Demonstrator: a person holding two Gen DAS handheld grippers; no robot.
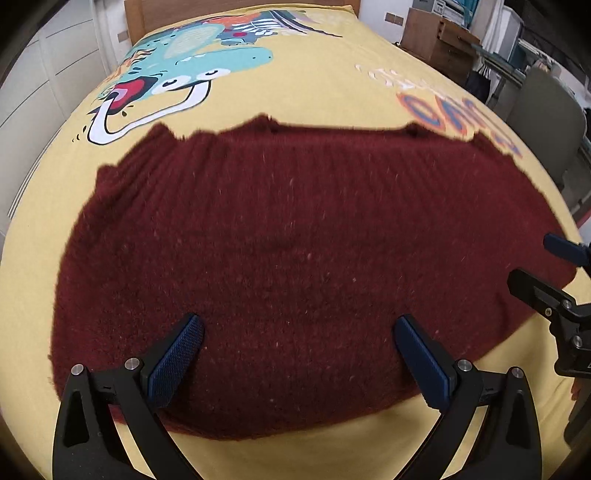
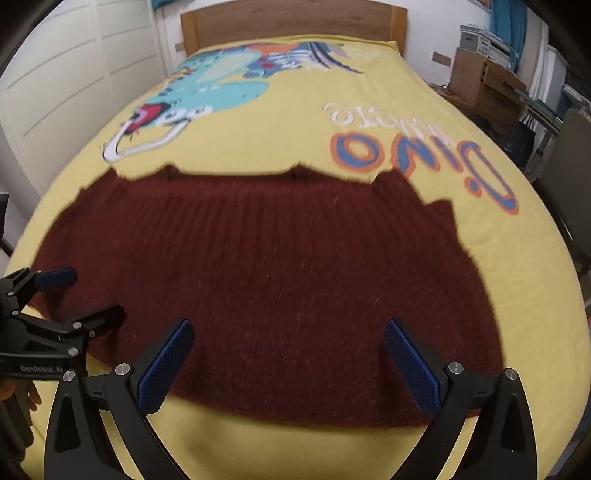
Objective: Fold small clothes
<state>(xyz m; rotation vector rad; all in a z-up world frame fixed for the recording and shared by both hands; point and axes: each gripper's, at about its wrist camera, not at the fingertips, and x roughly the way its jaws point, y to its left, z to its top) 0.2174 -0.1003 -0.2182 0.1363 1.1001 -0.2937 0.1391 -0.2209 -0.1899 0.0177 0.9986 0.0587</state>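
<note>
A dark red knitted garment point(image 1: 288, 251) lies spread flat across the yellow bed cover; it also shows in the right wrist view point(image 2: 280, 269). My left gripper point(image 1: 297, 354) is open and empty, its blue pads point(image 1: 177, 358) hovering over the garment's near hem. My right gripper point(image 2: 288, 354) is open and empty over the near hem further right. The right gripper shows at the right edge of the left wrist view point(image 1: 554, 269), and the left gripper shows at the left edge of the right wrist view point(image 2: 74, 295), over the garment's left part.
The yellow bed cover point(image 2: 295, 122) carries a cartoon dinosaur print point(image 2: 207, 85) and lettering point(image 2: 417, 151). A wooden headboard point(image 2: 295, 18) stands at the far end. White wardrobe doors point(image 2: 66, 85) are on the left. A wooden cabinet point(image 2: 480, 85) and a chair point(image 2: 569, 177) stand on the right.
</note>
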